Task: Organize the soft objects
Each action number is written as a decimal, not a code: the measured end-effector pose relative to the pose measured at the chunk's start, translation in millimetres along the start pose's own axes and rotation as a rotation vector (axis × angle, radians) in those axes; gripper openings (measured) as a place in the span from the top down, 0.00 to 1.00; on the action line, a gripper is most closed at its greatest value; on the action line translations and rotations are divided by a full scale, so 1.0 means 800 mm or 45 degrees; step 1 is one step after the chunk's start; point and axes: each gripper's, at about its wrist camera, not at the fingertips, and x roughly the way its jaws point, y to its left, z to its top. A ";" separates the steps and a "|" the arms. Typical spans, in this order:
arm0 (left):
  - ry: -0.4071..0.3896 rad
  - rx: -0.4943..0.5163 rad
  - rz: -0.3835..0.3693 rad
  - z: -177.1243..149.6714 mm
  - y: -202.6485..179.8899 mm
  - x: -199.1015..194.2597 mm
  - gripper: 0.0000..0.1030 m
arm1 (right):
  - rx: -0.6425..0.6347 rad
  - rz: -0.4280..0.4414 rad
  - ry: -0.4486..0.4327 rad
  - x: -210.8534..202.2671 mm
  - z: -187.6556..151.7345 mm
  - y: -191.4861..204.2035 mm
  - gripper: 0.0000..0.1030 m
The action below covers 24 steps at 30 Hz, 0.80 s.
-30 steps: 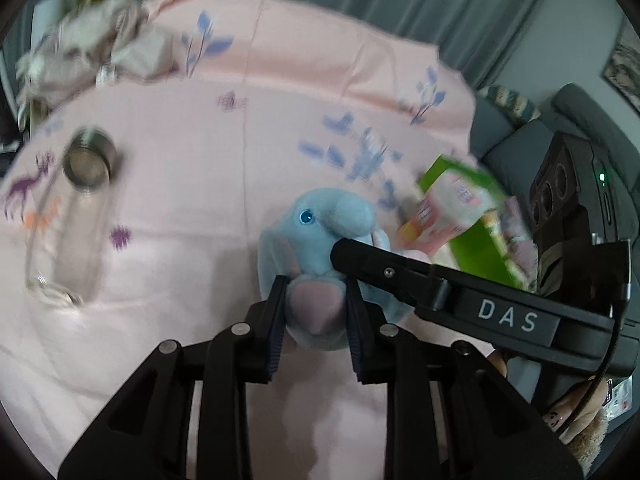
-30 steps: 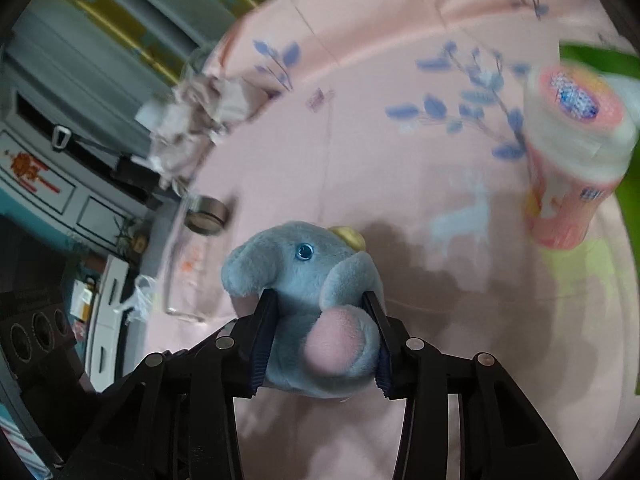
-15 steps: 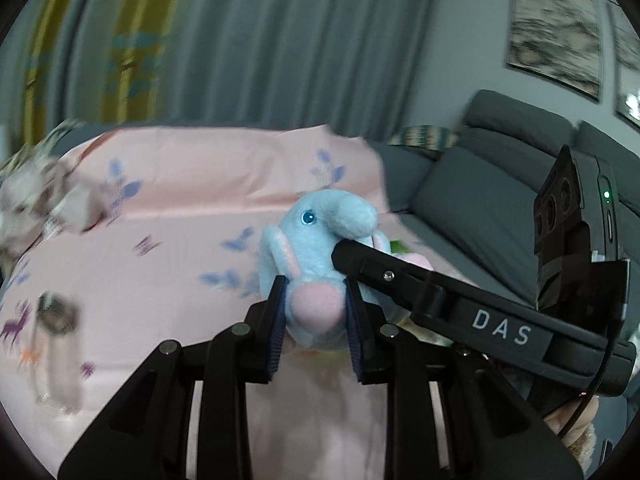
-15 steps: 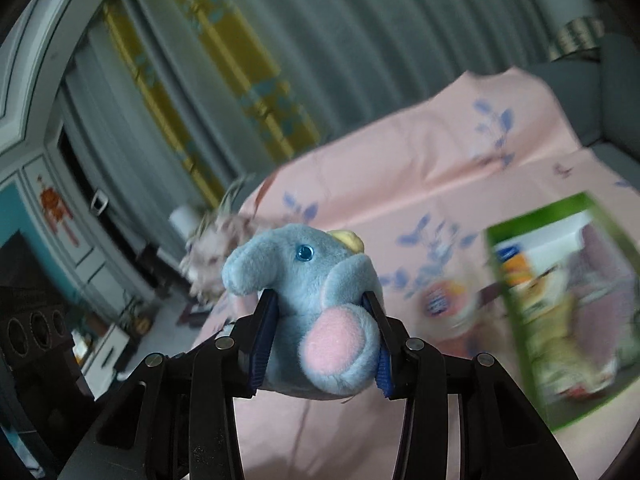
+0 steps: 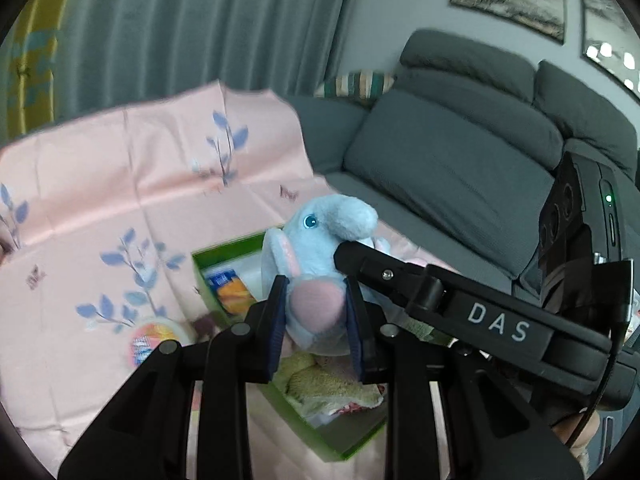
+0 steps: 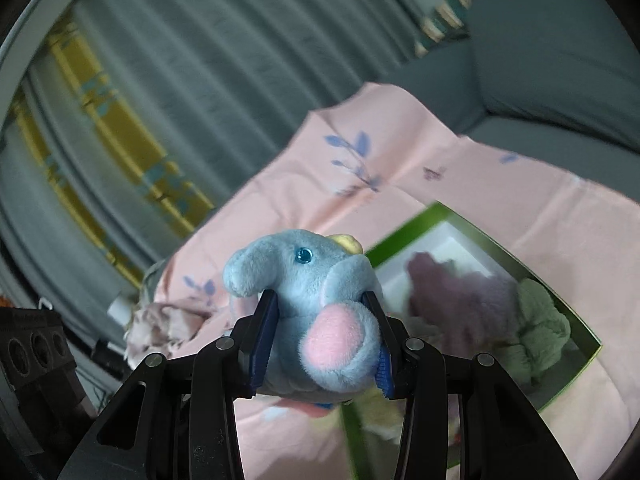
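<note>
Both hand-held grippers pinch the same blue elephant [image 5: 320, 248] — the left hand-held gripper [image 5: 316, 312] has its pads pressed into the toy's pink-patched lower body, and the right hand-held gripper [image 6: 320, 336] clamps it from the other side, its black arm crossing the left view. The toy hangs in the air above the near end of the green box [image 5: 224, 252], clear of the pink cloth [image 5: 100, 184] on the worktop. The box already holds soft things: a yellow-green towel [image 5: 320, 384], a mauve plush [image 6: 460, 300] and a pale green cloth [image 6: 540, 312], so part of the sorting looks done. Left to do, by my reading — lower the elephant into the box and let go. A crumpled beige cloth [image 6: 160, 324] lies at the far edge of the cloth and may be the next soft item. A round pink-lidded tub [image 5: 154, 338] sits beside the box; whether it counts as soft I cannot tell.
</note>
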 end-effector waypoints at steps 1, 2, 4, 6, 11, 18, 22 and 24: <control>0.031 -0.020 -0.002 -0.003 0.002 0.011 0.77 | 0.030 -0.019 0.028 0.010 0.001 -0.012 0.56; 0.070 -0.052 -0.007 -0.006 0.005 0.021 0.77 | 0.052 -0.032 0.051 0.015 0.001 -0.020 0.56; 0.134 -0.070 0.008 -0.014 0.004 0.040 0.77 | 0.102 -0.078 0.107 0.029 -0.002 -0.035 0.56; 0.167 -0.062 0.037 -0.019 0.001 0.055 0.77 | 0.128 -0.118 0.165 0.041 -0.006 -0.050 0.56; 0.221 -0.105 0.027 -0.024 0.001 0.072 0.76 | 0.181 -0.149 0.202 0.051 -0.010 -0.069 0.56; 0.272 -0.098 0.068 -0.026 -0.006 0.089 0.74 | 0.255 -0.187 0.232 0.057 -0.014 -0.088 0.56; 0.271 -0.085 0.088 -0.025 -0.007 0.089 0.71 | 0.273 -0.195 0.233 0.057 -0.015 -0.093 0.56; 0.274 -0.087 0.095 -0.023 -0.006 0.084 0.63 | 0.266 -0.203 0.226 0.053 -0.014 -0.090 0.56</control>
